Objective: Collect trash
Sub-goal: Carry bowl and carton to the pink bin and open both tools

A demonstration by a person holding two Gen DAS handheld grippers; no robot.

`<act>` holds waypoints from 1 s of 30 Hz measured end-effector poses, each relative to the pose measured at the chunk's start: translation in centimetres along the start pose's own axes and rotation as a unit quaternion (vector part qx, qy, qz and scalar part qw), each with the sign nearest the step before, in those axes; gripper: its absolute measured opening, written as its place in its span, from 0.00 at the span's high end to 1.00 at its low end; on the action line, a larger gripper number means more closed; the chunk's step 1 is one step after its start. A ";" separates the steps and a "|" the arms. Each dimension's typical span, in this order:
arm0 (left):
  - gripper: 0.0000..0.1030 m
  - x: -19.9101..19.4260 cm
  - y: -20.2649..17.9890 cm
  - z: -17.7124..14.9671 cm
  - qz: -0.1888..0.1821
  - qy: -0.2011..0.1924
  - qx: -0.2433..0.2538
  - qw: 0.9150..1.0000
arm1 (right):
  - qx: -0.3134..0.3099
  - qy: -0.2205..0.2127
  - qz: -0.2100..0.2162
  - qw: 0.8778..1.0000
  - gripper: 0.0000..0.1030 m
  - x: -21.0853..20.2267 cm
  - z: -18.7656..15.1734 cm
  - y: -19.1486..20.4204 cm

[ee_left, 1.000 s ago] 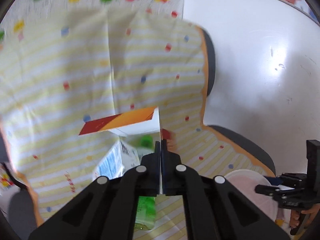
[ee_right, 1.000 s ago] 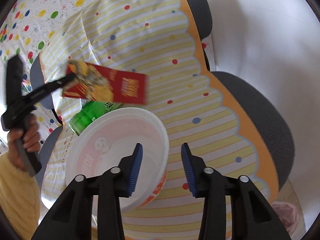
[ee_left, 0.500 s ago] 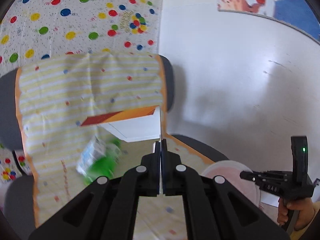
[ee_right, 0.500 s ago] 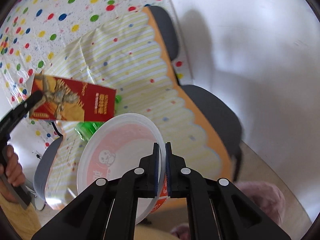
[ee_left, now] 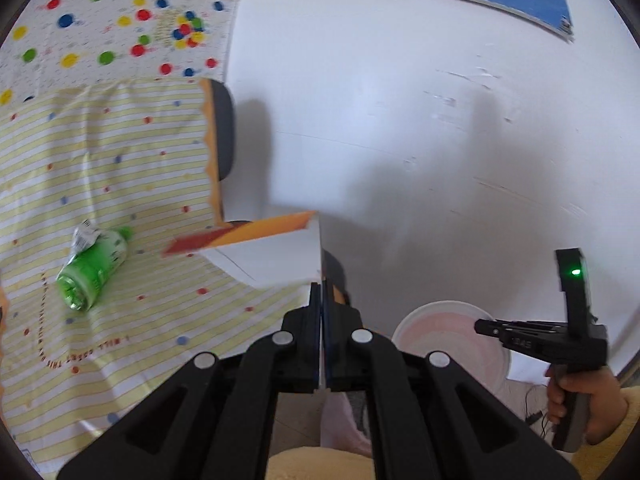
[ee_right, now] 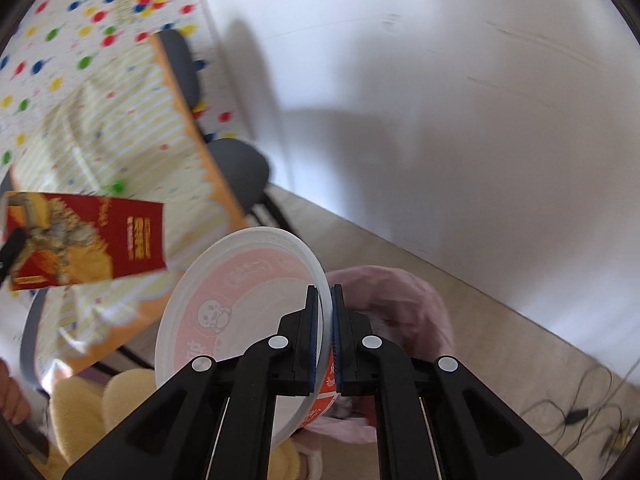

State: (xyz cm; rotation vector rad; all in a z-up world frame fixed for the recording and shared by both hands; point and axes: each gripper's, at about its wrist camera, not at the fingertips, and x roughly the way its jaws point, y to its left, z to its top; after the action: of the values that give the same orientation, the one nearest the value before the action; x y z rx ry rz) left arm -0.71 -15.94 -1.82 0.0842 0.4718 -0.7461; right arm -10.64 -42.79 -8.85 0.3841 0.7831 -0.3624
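My left gripper (ee_left: 321,292) is shut on the edge of a flat red and orange snack box (ee_left: 256,248), held in the air off the chair's right edge; the box also shows in the right wrist view (ee_right: 84,236). My right gripper (ee_right: 325,300) is shut on the rim of a white and pink noodle bowl (ee_right: 240,304), held above a pink trash bag (ee_right: 404,300) on the floor. The bowl (ee_left: 452,340) and right gripper (ee_left: 484,326) show at the lower right of the left wrist view. A crushed green bottle (ee_left: 92,268) lies on the striped cloth (ee_left: 100,160).
The yellow striped cloth covers grey chairs (ee_right: 240,168) against a white wall (ee_left: 420,120). A polka-dot sheet (ee_left: 112,12) hangs behind. Cables (ee_right: 580,412) lie on the beige floor at the right.
Both grippers swung right, away from the chair toward the wall and floor. The right gripper shut on the bowl's rim and lifted it. The pink bag came into view below.
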 end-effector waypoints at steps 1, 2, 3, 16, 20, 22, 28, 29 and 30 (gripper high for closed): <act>1.00 0.0 -0.3 0.1 -0.012 0.002 -0.002 1.000 | 0.012 0.003 0.000 1.000 0.93 0.6 0.0 -0.7; 1.00 0.1 -0.6 0.1 -0.021 0.003 -0.004 1.000 | 0.020 0.005 0.003 1.000 0.93 1.0 -0.1 -1.1; 1.00 0.2 -1.1 0.2 -0.026 0.003 -0.002 1.000 | 0.028 0.006 0.009 1.000 0.89 1.6 0.0 -1.4; 1.00 4.8 -4.8 -2.7 -0.109 0.076 0.030 0.991 | 0.041 0.020 0.013 0.999 0.54 3.4 -0.2 -3.4; 1.00 8.7 -6.3 -4.5 -0.148 0.141 0.027 0.979 | 0.034 -0.003 0.000 0.999 0.54 1.6 -0.2 -3.9; 1.00 10.6 -7.7 -5.5 -0.160 0.166 0.042 0.972 | 0.037 -0.015 -0.007 0.999 0.54 0.7 -0.1 -4.5; 1.00 14.0 -11.4 -6.3 -0.200 0.188 0.067 0.959 | 0.048 -0.032 -0.021 0.998 0.54 -0.8 0.2 -6.7; 1.00 14.3 -11.7 -6.3 -0.205 0.187 0.069 0.958 | 0.050 -0.033 -0.021 0.998 0.54 -0.9 0.2 -7.1; 1.00 14.8 -12.1 -6.4 -0.210 0.184 0.071 0.958 | 0.053 -0.032 -0.021 0.998 0.54 -0.9 0.2 -7.4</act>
State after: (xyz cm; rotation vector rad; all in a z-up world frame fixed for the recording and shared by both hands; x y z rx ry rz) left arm -1.88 -32.68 -12.94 0.2673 0.8060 -1.1912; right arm -14.46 -49.20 -9.50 0.4540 0.7119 -0.4553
